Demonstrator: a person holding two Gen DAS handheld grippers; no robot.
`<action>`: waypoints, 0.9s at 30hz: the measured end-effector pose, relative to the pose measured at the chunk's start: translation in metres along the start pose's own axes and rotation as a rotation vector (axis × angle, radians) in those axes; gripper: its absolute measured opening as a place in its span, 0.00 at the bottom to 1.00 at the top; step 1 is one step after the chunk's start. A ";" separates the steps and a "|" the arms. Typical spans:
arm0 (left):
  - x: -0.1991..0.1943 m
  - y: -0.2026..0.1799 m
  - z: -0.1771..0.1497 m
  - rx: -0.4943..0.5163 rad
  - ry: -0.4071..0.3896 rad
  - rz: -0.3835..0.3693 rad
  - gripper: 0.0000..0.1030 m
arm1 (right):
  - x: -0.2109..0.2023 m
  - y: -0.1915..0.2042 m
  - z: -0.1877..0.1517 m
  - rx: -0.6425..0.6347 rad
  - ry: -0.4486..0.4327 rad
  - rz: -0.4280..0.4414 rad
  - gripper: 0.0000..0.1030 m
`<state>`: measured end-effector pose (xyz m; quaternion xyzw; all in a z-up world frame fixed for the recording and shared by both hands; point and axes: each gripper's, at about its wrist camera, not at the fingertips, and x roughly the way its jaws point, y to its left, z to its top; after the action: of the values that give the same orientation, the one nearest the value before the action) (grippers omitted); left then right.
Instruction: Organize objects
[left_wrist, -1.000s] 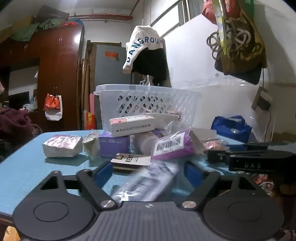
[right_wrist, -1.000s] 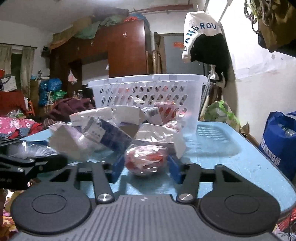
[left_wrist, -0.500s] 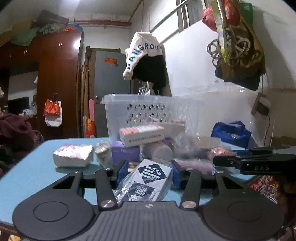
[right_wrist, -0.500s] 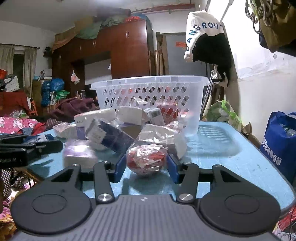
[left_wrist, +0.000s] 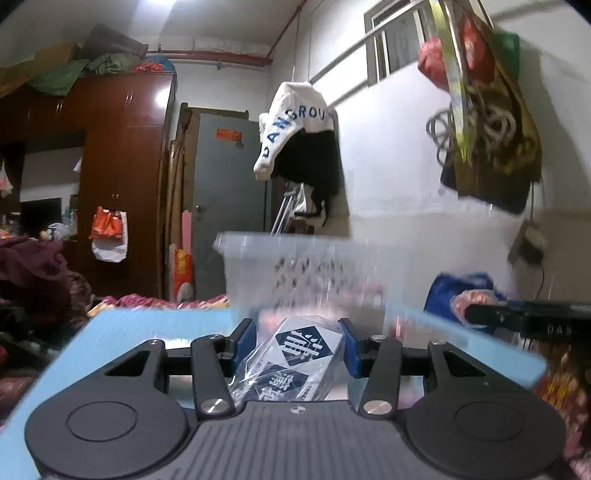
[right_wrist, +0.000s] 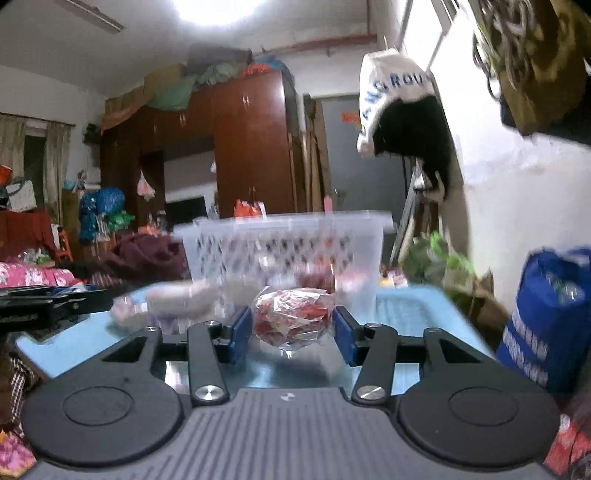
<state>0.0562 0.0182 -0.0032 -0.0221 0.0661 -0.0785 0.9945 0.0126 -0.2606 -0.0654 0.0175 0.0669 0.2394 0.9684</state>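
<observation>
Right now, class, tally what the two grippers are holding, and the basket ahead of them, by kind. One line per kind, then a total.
Boxes in clear wrap: 1, the white and blue box in the left gripper
Red and white packets: 1, the packet in the right gripper
Baskets: 1, the white basket on the blue table
Total: 3
</observation>
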 end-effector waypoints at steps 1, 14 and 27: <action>0.009 0.001 0.014 -0.005 -0.008 -0.010 0.51 | 0.004 -0.001 0.011 0.000 -0.015 0.009 0.50; 0.200 0.001 0.124 -0.055 0.155 0.072 0.90 | 0.149 -0.026 0.115 -0.033 0.074 -0.011 0.82; 0.065 0.044 0.050 -0.008 0.095 0.058 0.98 | 0.061 -0.022 0.021 0.037 0.141 -0.061 1.00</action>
<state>0.1329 0.0526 0.0356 -0.0203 0.1143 -0.0505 0.9920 0.0786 -0.2515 -0.0535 0.0163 0.1400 0.2093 0.9677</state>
